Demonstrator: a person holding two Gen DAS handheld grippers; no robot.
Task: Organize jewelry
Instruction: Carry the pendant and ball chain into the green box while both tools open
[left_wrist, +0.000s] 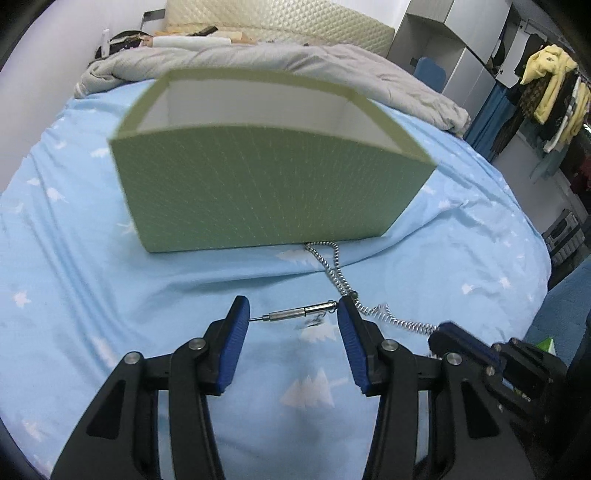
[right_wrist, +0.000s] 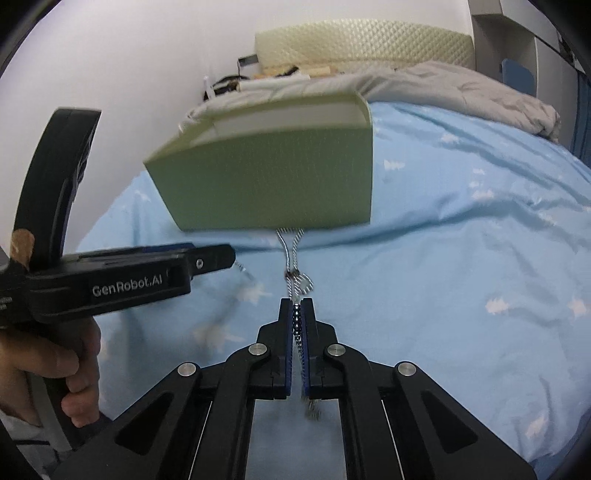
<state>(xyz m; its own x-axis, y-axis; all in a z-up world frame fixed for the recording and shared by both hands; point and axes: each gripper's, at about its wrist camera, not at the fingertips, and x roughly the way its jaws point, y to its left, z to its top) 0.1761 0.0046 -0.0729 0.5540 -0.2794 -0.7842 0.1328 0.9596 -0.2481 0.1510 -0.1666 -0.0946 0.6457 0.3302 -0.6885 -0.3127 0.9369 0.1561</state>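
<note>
the right gripper has its fingers pressed together on a beaded stretch of the necklace, pinching it right between the blue pads, and the chain runs forward from there across the blue bed sheet to the foot of the green box. over on the other side, the left gripper sits with its fingers spread about halfway, and the necklace's slim metal clasp spans the gap between them; whether the pads actually bear on its ends is hard to tell, so call that one spread around the clasp rather than clamped. in the left wrist view the twisted silver chain loops from the box's front edge back past the right-hand finger toward the right gripper beside it. the box stands open-topped on the bed, white inside, nothing visible in it from here, with a grey blanket bunched behind.

the step in hand looks like the pick-up: both ends of the necklace gathered so it can go into the box. the far loop looks tucked against or under the box's base, so the next move probably calls for a gentle lift to draw the chain free without dragging the box, then a carry over the near wall and a release inside. the risk is the chain snagging or the clasp slipping from those half-spread fingers.
</note>
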